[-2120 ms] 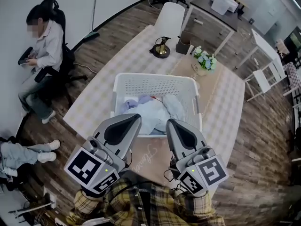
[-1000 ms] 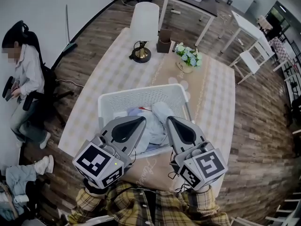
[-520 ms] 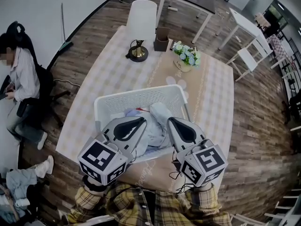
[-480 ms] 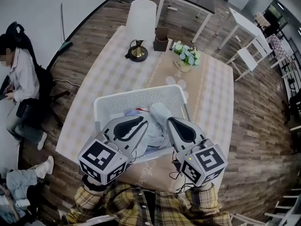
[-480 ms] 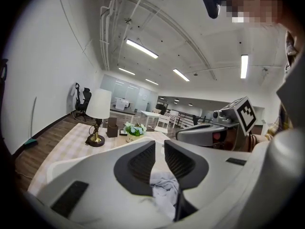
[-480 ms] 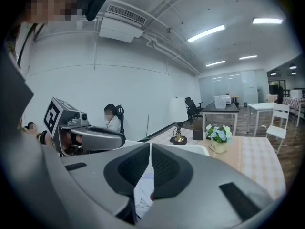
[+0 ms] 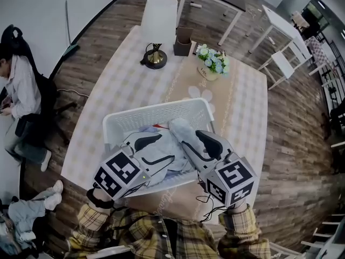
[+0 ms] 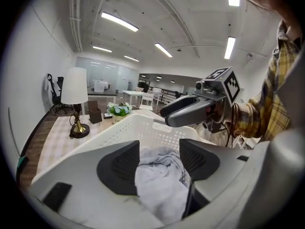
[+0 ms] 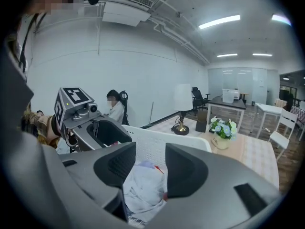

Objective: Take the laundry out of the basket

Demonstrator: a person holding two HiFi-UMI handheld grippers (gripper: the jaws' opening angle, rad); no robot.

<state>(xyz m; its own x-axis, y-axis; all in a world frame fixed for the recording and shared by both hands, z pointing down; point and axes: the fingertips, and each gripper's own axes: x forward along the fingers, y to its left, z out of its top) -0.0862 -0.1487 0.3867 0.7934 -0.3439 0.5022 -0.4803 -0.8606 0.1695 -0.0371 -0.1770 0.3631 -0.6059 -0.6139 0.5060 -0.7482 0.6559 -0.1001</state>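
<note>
Both claws have been lowered and tipped down toward the basket [image 7: 156,112] since the earlier frames, where they were held pressed together above its near rim, and their jaws have just been opening. The left claw [image 7: 155,151] is now seen spread, with the pale blue laundry [image 7: 180,129] lying in the gap but not yet pinched. The right claw [image 7: 197,143] is spread less widely, just beside the left, over the same heap, and nothing is gripped by it either. The laundry is still wholly inside the basket, so a grasp is judged to be prepared and no item has yet been taken out. The basket is set at the near end of the desk [image 7: 124,85]. Farther off, a lamp [image 7: 158,18] and flowers [image 7: 213,61] are placed at the far end, and a seated person [image 7: 21,93] is seen at the far left.
</note>
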